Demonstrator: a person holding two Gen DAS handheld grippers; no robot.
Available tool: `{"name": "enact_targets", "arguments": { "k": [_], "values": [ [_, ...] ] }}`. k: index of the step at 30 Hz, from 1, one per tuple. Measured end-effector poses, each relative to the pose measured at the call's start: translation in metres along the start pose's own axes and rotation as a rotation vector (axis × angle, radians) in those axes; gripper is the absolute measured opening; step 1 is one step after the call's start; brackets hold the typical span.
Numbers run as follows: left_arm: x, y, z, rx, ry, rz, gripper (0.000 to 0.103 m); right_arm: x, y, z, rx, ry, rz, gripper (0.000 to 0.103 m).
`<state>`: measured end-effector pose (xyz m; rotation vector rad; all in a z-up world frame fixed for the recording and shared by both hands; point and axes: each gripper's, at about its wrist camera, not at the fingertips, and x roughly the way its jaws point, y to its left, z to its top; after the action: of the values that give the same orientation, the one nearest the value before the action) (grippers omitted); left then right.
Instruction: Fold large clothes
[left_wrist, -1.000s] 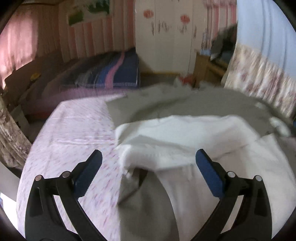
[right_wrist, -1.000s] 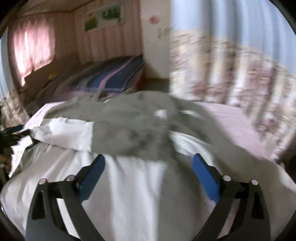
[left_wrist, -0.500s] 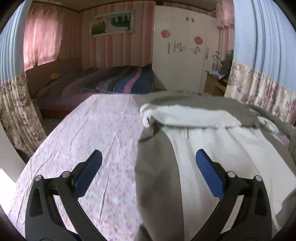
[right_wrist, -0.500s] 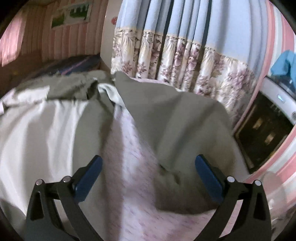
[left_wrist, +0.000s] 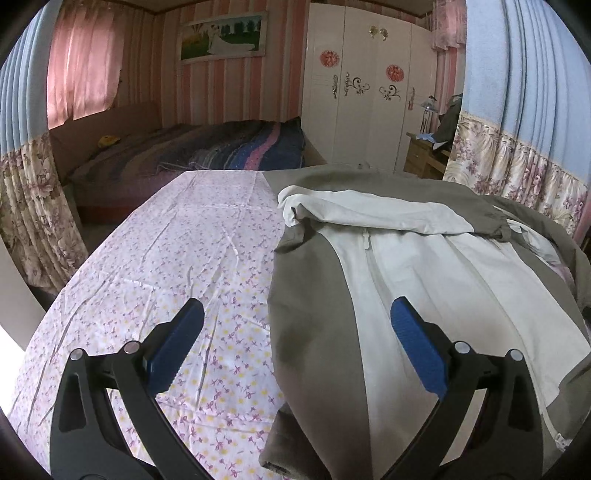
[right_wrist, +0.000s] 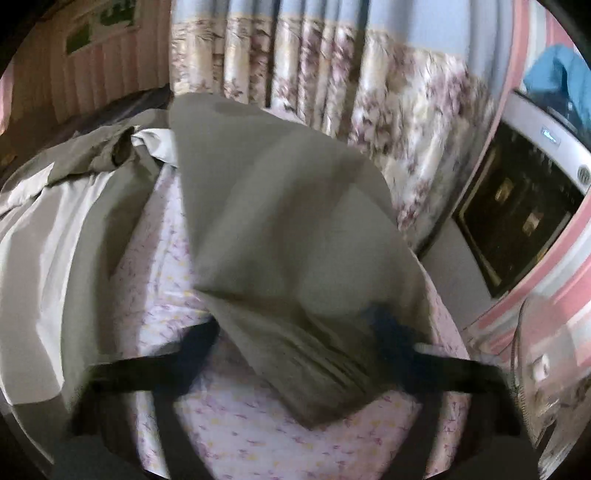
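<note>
A large grey-olive jacket (left_wrist: 306, 306) with a white lining (left_wrist: 424, 273) lies opened out on the floral sheet (left_wrist: 177, 258). My left gripper (left_wrist: 295, 343) is open and empty, held over the jacket's left edge. In the right wrist view the jacket's grey sleeve (right_wrist: 288, 229) stretches toward me over the sheet (right_wrist: 236, 435). My right gripper (right_wrist: 295, 339) is blurred; its fingers stand on either side of the sleeve's cuff end, and the gap between them looks narrower than before.
A second bed (left_wrist: 207, 155) with a striped blanket and a white wardrobe (left_wrist: 369, 85) stand beyond the far end. Floral curtains (right_wrist: 332, 81) hang close on the right. A dark appliance (right_wrist: 517, 206) and a fan (right_wrist: 554, 387) stand at the right.
My left gripper drew back from the folded white lining and now sits still over the jacket's left edge. My right gripper swung right and dropped onto the sleeve, its fingers moving inward.
</note>
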<state>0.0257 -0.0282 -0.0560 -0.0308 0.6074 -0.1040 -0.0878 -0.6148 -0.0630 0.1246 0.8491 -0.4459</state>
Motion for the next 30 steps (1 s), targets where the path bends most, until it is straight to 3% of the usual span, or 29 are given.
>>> {"name": "enact_targets", "arguments": {
  "k": [1, 5, 8, 15, 19, 23, 27, 30],
  "values": [
    [-0.002, -0.001, 0.001, 0.004, -0.003, -0.001, 0.100, -0.003, -0.003, 0.001, 0.023, -0.010, 0.026, 0.027],
    [-0.010, -0.009, 0.011, 0.019, -0.032, -0.005, 0.100, -0.025, 0.006, 0.014, 0.067, -0.057, 0.156, 0.018],
    [-0.015, -0.019, 0.024, 0.035, -0.052, -0.023, 0.100, -0.043, 0.032, 0.029, 0.078, -0.091, 0.316, 0.015],
    [-0.017, -0.050, 0.049, 0.077, -0.077, -0.083, 0.100, -0.079, 0.163, 0.083, -0.101, -0.147, 0.613, 0.015],
    [-0.010, -0.056, 0.057, 0.092, -0.067, -0.087, 0.100, -0.081, 0.237, 0.114, -0.188, -0.140, 0.725, 0.015],
    [0.000, -0.047, 0.063, 0.084, -0.051, -0.076, 0.100, -0.070, 0.306, 0.134, -0.235, -0.110, 0.772, 0.015],
    [0.012, -0.028, 0.066, 0.076, -0.028, -0.027, 0.100, -0.045, 0.358, 0.139, -0.266, -0.096, 0.727, 0.015],
    [0.021, -0.016, 0.066, 0.074, -0.018, 0.013, 0.100, -0.030, 0.372, 0.140, -0.240, -0.099, 0.699, 0.019]
  ]
}}
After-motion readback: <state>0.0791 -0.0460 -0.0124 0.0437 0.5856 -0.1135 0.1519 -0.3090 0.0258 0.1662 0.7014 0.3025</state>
